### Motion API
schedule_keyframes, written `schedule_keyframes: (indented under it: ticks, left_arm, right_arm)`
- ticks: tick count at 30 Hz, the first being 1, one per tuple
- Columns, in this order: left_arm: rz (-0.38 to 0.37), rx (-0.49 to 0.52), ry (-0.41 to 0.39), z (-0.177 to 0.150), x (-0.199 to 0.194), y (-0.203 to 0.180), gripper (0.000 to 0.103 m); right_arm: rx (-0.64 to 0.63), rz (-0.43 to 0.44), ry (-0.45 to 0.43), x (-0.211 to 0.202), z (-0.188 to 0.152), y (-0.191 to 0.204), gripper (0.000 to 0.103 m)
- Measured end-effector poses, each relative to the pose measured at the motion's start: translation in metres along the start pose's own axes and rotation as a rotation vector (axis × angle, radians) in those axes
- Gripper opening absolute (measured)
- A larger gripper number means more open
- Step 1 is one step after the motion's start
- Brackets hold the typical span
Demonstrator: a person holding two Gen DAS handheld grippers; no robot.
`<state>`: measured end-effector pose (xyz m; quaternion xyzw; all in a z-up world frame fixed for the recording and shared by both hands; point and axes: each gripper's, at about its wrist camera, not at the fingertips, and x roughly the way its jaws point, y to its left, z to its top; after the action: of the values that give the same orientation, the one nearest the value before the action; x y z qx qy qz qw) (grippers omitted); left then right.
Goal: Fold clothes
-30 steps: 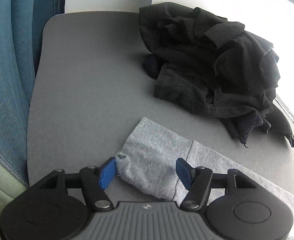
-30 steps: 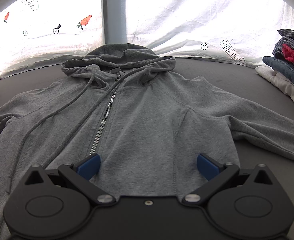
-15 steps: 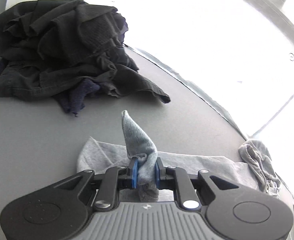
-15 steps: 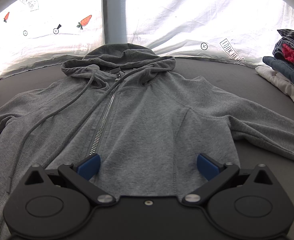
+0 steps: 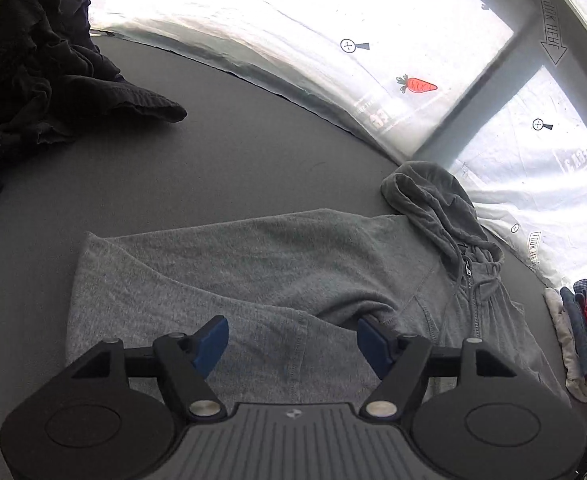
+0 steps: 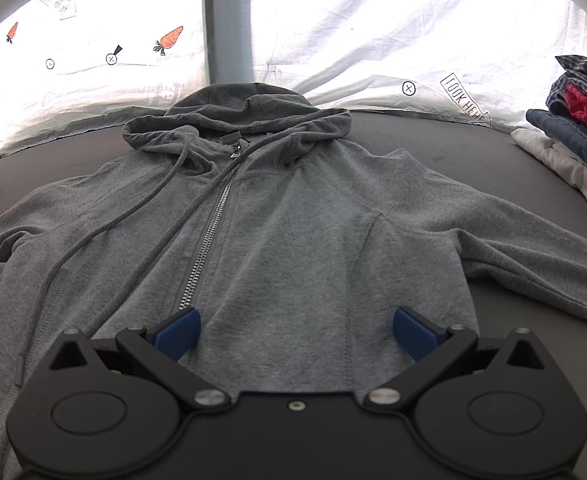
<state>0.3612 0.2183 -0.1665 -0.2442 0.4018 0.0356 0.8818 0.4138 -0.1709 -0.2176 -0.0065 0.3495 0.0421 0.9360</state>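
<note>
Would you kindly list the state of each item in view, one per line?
Grey hoodie: face up, zipped, one sleeve folded in.
Left gripper: open, over the folded sleeve.
Right gripper: open, over the hem.
Dark clothes: crumpled heap.
Clothes stack: folded.

Grey zip hoodie flat on table, front up, zipped, left sleeve folded inward w/ cuff on body.

Gray tabletop, carrot-print curtain behind.
</note>
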Motion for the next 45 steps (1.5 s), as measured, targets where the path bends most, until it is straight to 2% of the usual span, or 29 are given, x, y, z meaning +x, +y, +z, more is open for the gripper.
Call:
schedule_keyframes:
  ticks: [3, 5, 6, 8, 13, 15, 19, 22, 25, 31, 32, 33, 35, 37, 39, 45]
  left_arm:
    - [0.109, -0.036, 0.001, 0.0, -0.003, 0.017, 0.077]
    - [0.181, -0.063, 0.022, 0.0, -0.006, 0.031, 0.077]
    - [0.206, -0.083, 0.034, -0.001, -0.006, 0.037, 0.077]
    - [0.24, -0.12, 0.05, -0.005, -0.01, 0.05, 0.077]
    - [0.337, -0.15, 0.094, -0.013, -0.012, 0.067, 0.079]
    - [0.358, -0.133, 0.107, -0.017, -0.011, 0.069, 0.08]
    - [0.38, -0.046, 0.132, -0.02, -0.001, 0.059, 0.091]
    - [0.399, 0.023, 0.147, -0.024, 0.006, 0.05, 0.097]
    - [0.403, 0.072, 0.161, -0.026, 0.011, 0.047, 0.103]
    - [0.414, 0.098, 0.155, -0.025, 0.012, 0.049, 0.103]
    - [0.414, 0.099, 0.153, -0.025, 0.012, 0.049, 0.103]
    - [0.415, 0.099, 0.152, -0.025, 0.012, 0.049, 0.103]
    - [0.418, 0.097, 0.147, -0.025, 0.012, 0.049, 0.103]
    - [0.421, 0.095, 0.142, -0.025, 0.012, 0.049, 0.103]
    - [0.424, 0.094, 0.138, -0.025, 0.012, 0.048, 0.103]
    - [0.424, 0.101, 0.104, -0.029, 0.009, 0.048, 0.103]
  right_arm:
    - [0.002, 0.03, 0.048, 0.001, 0.007, -0.001, 0.103]
    - [0.04, 0.098, 0.083, -0.001, 0.013, -0.005, 0.103]
    - [0.071, 0.136, 0.099, -0.002, 0.017, -0.008, 0.1]
    - [0.19, 0.197, 0.101, -0.007, 0.024, -0.014, 0.091]
    - [0.412, 0.217, 0.03, -0.023, 0.035, -0.012, 0.085]
    - [0.437, 0.261, 0.057, -0.021, 0.04, -0.007, 0.081]
    - [0.466, 0.164, 0.101, -0.019, 0.045, -0.005, 0.081]
    - [0.535, 0.104, 0.105, -0.021, 0.037, -0.022, 0.081]
    - [0.488, 0.027, 0.129, -0.025, 0.03, -0.033, 0.081]
    - [0.501, -0.072, 0.088, -0.045, 0.022, -0.069, 0.081]
    - [0.515, -0.076, 0.09, -0.047, 0.021, -0.075, 0.075]
    - [0.527, -0.06, 0.09, -0.049, 0.022, -0.078, 0.061]
    - [0.524, 0.02, 0.079, -0.05, 0.026, -0.072, 0.05]
    - [0.515, 0.097, 0.067, -0.051, 0.03, -0.062, 0.047]
    - [0.524, 0.22, 0.087, -0.043, 0.036, -0.038, 0.044]
    - [0.564, 0.55, 0.222, -0.011, 0.051, 0.033, 0.044]
